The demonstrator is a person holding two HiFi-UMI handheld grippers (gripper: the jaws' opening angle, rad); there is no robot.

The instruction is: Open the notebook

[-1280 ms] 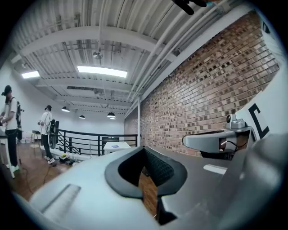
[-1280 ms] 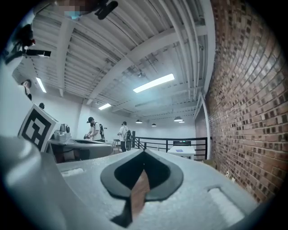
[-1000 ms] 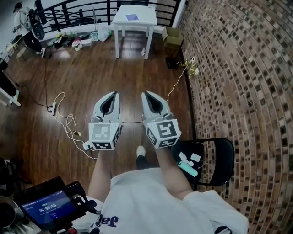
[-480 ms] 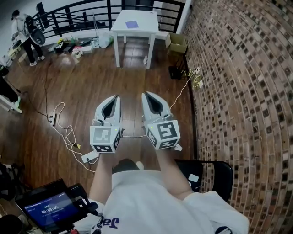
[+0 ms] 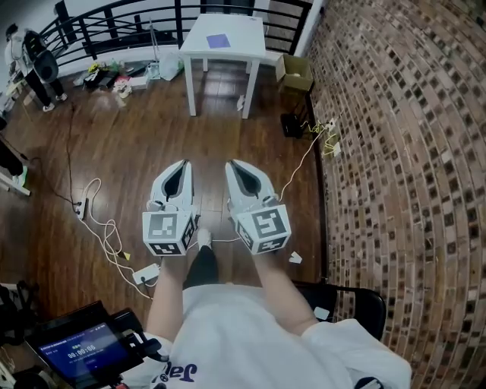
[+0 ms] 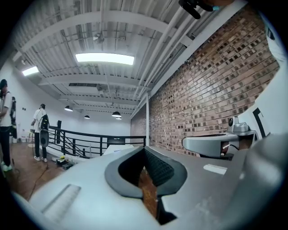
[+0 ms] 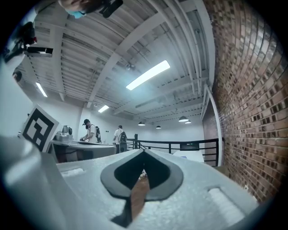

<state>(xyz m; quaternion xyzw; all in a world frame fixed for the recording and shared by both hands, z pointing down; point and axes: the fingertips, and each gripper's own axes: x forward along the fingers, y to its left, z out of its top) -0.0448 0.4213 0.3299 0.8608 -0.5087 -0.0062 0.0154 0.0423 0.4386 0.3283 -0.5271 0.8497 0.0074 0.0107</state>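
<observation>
A small purple notebook [image 5: 218,41] lies flat on a white table [image 5: 244,45] at the far end of the wooden floor, well ahead of both grippers. My left gripper [image 5: 184,164] and right gripper [image 5: 230,164] are held side by side and level in front of the person's body, both pointing toward the table. Each has its jaws together with nothing between them. In the left gripper view the left gripper [image 6: 145,149] points at the table [image 6: 118,147] beside the railing. From the right gripper [image 7: 144,152] the table [image 7: 192,155] shows small and far off.
A brick wall [image 5: 395,152] runs along the right and a black railing [image 5: 114,23] stands behind the table. A cardboard box [image 5: 295,72] and cables [image 5: 319,133] lie by the wall, and a power strip [image 5: 146,273] lies at left. A black chair [image 5: 351,302] stands behind at right, and a person [image 5: 30,61] stands far left.
Both grippers have travelled forward together across the floor toward the table. The chair has slipped back toward the lower edge. Both pairs of jaws stay as they were.
</observation>
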